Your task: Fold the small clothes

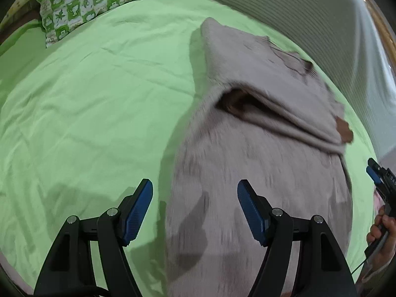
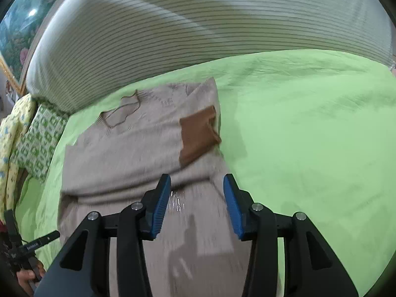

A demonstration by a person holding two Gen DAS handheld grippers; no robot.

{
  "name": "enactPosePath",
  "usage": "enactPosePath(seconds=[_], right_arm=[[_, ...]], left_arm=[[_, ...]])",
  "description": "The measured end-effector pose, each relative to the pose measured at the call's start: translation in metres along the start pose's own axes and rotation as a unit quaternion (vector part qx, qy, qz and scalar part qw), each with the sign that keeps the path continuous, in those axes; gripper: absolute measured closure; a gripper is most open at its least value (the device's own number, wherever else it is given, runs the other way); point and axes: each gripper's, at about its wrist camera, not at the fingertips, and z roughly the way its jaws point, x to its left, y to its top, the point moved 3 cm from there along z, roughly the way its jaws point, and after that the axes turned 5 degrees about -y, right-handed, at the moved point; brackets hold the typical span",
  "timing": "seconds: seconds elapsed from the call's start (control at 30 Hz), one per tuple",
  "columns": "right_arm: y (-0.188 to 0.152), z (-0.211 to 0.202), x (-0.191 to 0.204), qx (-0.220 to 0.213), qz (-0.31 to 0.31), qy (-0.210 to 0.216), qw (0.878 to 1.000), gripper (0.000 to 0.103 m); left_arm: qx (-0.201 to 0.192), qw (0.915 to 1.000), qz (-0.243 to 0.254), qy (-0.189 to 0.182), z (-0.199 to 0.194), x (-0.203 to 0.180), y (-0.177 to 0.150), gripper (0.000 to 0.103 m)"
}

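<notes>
Left gripper [image 1: 195,208] sits nearest the lens in the left wrist view: jaws wide apart, nothing between the pads, just the sheet and the sweater's left edge underneath. Its left finger is over the green bedsheet [image 1: 86,113], its right finger over the knit.

Moving right: the beige sweater [image 1: 259,173] lies flat on the sheet, long axis running straight away from both grippers toward the striped bolster [image 2: 198,37] at the far side. The collar is at the far end, the hem end is closest to the grippers. One sleeve is already folded across the chest, and its brown cuff [image 2: 198,131] ends near the sweater's right edge.

Right gripper [image 2: 197,205] hangs over the sweater's lower-middle, just short of the folded sleeve, jaws parted about halfway, pads clear of the cloth. Nothing clamped.

Far edge of each view: the checked green pillow [image 1: 81,5] is well clear at the far left corner of the bed.

Judgement: both grippers sit at the hem end, left over the left edge, right nearer the centre-right. The next fold likely runs along the long axis, hem up to collar, so each gripper needs to drop to a hem corner. The hem is mostly out of frame below, so I can't tell how far off the corners are.
</notes>
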Motion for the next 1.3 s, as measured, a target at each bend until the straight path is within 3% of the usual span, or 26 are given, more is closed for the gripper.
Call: enactPosePath(seconds=[0.3, 0.63, 0.77, 1.07, 1.3], right_arm=[[-0.044, -0.036, -0.008, 0.015, 0.008, 0.022, 1.000, 0.056], [-0.097, -0.077, -0.025, 0.031, -0.042, 0.054, 0.997, 0.056], [-0.122, -0.087, -0.041, 0.042, -0.036, 0.067, 0.996, 0.056], [-0.174, -0.094, -0.098, 0.092, -0.008, 0.043, 0.995, 0.056], [-0.209, -0.087, -0.102, 0.148, -0.010, 0.080, 0.986, 0.056]], left_arm=[[0.021, 0.9994, 0.014, -0.024, -0.034, -0.004, -0.053, 0.030], [0.030, 0.9972, 0.032, -0.061, -0.063, -0.011, -0.116, 0.029], [0.054, 0.9964, 0.045, -0.047, -0.060, -0.010, -0.147, 0.029], [0.117, 0.9910, 0.038, -0.052, -0.035, -0.010, -0.196, 0.029], [0.127, 0.9900, 0.040, -0.045, -0.026, -0.010, -0.211, 0.027]])
